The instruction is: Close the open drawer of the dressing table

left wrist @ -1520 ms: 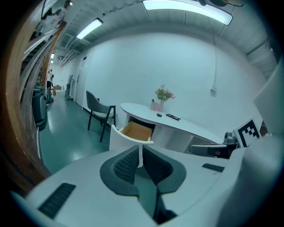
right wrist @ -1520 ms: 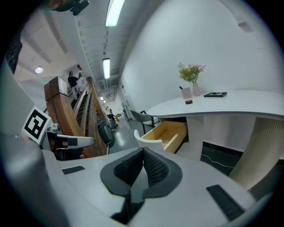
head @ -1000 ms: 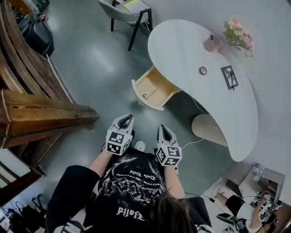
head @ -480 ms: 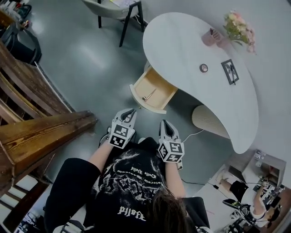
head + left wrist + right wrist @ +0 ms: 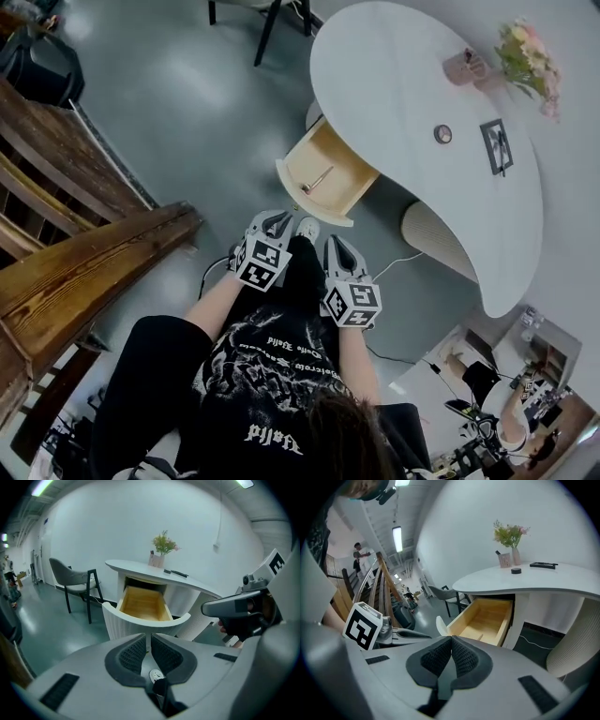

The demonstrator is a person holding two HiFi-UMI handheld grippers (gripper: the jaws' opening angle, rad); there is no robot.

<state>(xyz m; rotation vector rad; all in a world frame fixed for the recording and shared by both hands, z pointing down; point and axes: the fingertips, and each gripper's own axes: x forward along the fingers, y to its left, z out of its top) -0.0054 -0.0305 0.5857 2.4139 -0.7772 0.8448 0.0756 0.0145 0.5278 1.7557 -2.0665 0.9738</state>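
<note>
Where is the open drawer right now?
In the head view the drawer sticks out from the left edge of the dressing table, just ahead of the left gripper and right gripper.

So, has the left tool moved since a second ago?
Yes. The left tool has closed in on the drawer; the strip of floor between them is much narrower in the head view.
</note>
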